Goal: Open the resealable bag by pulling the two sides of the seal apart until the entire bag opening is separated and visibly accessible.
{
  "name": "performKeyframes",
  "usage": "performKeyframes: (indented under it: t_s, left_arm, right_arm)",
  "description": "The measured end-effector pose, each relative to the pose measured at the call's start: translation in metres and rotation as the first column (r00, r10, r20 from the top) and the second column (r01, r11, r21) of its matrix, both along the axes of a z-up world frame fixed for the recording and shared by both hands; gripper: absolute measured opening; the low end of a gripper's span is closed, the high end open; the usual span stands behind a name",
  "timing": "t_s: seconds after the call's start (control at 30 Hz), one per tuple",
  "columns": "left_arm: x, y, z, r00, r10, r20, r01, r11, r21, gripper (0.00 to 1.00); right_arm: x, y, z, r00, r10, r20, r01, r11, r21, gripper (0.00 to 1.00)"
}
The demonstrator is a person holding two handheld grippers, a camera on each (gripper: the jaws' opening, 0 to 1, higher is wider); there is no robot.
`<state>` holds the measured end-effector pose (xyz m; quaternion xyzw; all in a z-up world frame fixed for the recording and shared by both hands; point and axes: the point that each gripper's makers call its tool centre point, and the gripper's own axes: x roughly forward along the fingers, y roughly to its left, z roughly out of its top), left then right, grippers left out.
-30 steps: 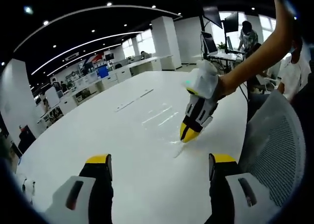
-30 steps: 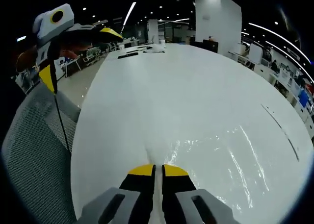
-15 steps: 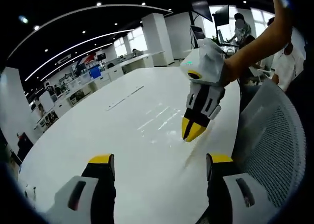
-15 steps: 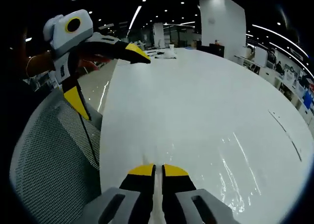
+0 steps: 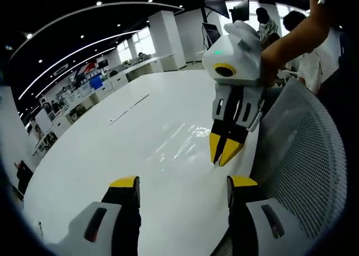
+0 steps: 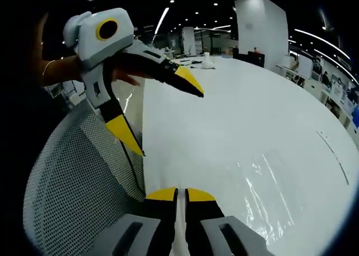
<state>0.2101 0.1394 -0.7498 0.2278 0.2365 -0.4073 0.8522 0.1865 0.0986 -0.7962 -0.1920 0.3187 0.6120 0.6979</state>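
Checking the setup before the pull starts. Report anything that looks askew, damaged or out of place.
Nothing looks damaged or spilled. The clear resealable bag lies flat on the white table, one edge pinched in the shut right gripper. The left gripper hangs open above the table, holding nothing. A mesh chair back stands close beside both.

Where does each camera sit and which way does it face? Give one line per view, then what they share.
Left gripper view: rides the left tool, jaws apart, facing across the white table at the right tool, with a forearm behind.
Right gripper view: rides the right tool, jaws together on the clear bag, facing along the table at the left tool.
Shared: table, bag, mesh chair, both tools.
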Motion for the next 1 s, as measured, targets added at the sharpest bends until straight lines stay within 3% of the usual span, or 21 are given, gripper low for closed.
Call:
performKeyframes:
  t_s: [0.1, 0.2, 0.43, 0.83, 1.0]
  left_arm:
    - [-0.003, -0.002, -0.003, 0.999, -0.021, 0.030, 0.019, 0.999, 0.044, 0.57]
    - [-0.007, -0.006, -0.003, 0.999, -0.037, 0.032, 0.035, 0.998, 0.044, 0.55]
    - [-0.020, -0.011, -0.014, 0.987, -0.154, 0.034, 0.149, 0.981, 0.124, 0.48]
    - [-0.034, -0.021, -0.023, 0.964, -0.267, 0.006, 0.263, 0.952, 0.159, 0.33]
    - [-0.042, -0.026, -0.026, 0.946, -0.323, -0.024, 0.322, 0.929, 0.181, 0.21]
  right_arm:
    - [-0.009, 0.005, 0.004, 1.000, 0.005, -0.015, -0.005, 1.000, 0.016, 0.01]
    - [-0.016, 0.011, 0.007, 1.000, 0.014, -0.024, -0.013, 0.999, 0.029, 0.01]
    - [-0.028, 0.022, 0.015, 0.999, 0.029, -0.044, -0.027, 0.998, 0.052, 0.01]
    - [-0.034, 0.021, 0.011, 0.998, 0.040, -0.040, -0.039, 0.999, 0.030, 0.00]
    - [-0.034, 0.019, 0.011, 0.998, 0.041, -0.038, -0.040, 0.999, 0.026, 0.00]
